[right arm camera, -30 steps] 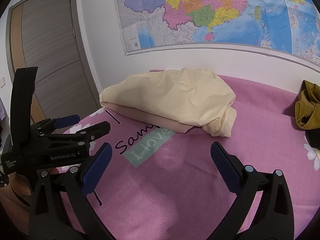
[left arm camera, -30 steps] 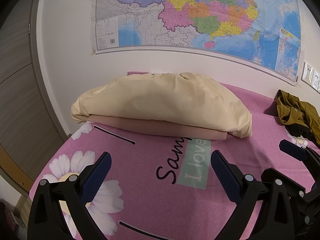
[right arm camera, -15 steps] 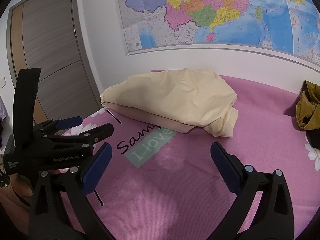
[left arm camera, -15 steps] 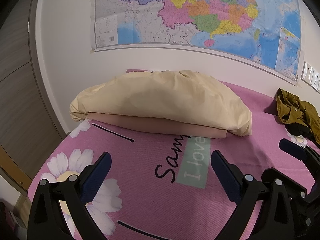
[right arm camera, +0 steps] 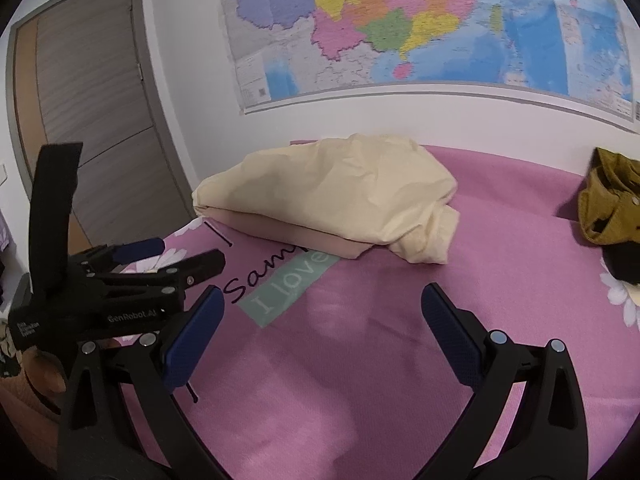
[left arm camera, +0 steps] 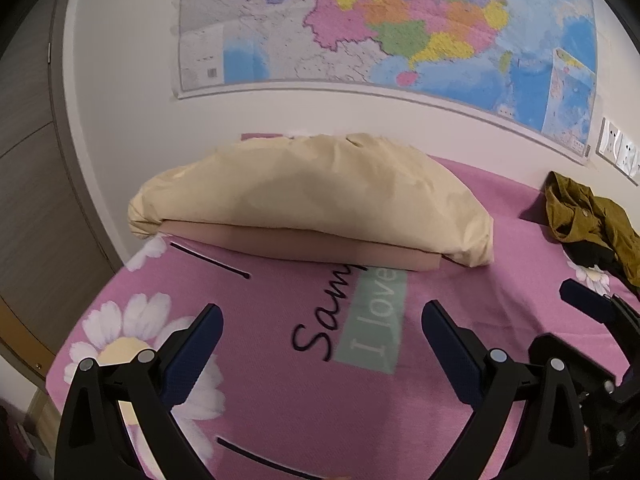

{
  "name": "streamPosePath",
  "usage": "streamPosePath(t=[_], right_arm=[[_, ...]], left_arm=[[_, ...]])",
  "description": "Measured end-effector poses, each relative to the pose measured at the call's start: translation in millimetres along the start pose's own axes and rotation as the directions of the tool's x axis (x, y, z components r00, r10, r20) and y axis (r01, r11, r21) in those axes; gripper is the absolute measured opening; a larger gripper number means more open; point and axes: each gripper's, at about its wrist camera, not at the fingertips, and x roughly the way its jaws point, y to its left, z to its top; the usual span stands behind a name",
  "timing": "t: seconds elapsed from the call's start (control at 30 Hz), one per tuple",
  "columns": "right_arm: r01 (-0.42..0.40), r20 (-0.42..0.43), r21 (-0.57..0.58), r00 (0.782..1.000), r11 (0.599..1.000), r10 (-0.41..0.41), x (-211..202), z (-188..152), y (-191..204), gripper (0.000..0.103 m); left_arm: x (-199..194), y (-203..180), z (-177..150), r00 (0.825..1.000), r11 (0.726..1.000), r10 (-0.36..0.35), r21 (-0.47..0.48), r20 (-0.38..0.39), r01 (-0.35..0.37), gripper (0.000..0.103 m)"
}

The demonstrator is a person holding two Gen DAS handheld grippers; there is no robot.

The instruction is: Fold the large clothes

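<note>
While both sets of jaws stand spread wide and hold nothing, the left gripper (left arm camera: 322,316) and right gripper (right arm camera: 322,300) hover low in frame over the pink bedsheet (left arm camera: 460,300). The folded cream garment (left arm camera: 312,196) lies mid-frame near the wall; an olive garment (left arm camera: 588,216) sits crumpled at right.

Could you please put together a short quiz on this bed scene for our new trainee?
1. True or false: the left tongs are shut on the cream garment.
2. What lies directly under the cream garment: A) a pinkish folded cloth, B) a blue towel, C) a pillow?
3. Fill in: the olive jacket lies crumpled on the pink ____, apart from the cream garment.

Key: 1 false, both tongs are open and hold nothing, the right tongs too; 2 A; 3 bedspread.
</note>
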Motion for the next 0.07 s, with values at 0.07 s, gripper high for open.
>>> streamPosePath(t=[0.07], right_arm=[[0.025,0.014,0.022,1.0,0.999,-0.025,-8.3,-1.6,-8.5,0.097]], left_arm=[[2.6,-6.8,-1.0,0.999,0.999,-0.038,0.003,-0.014,0.038,0.096]])
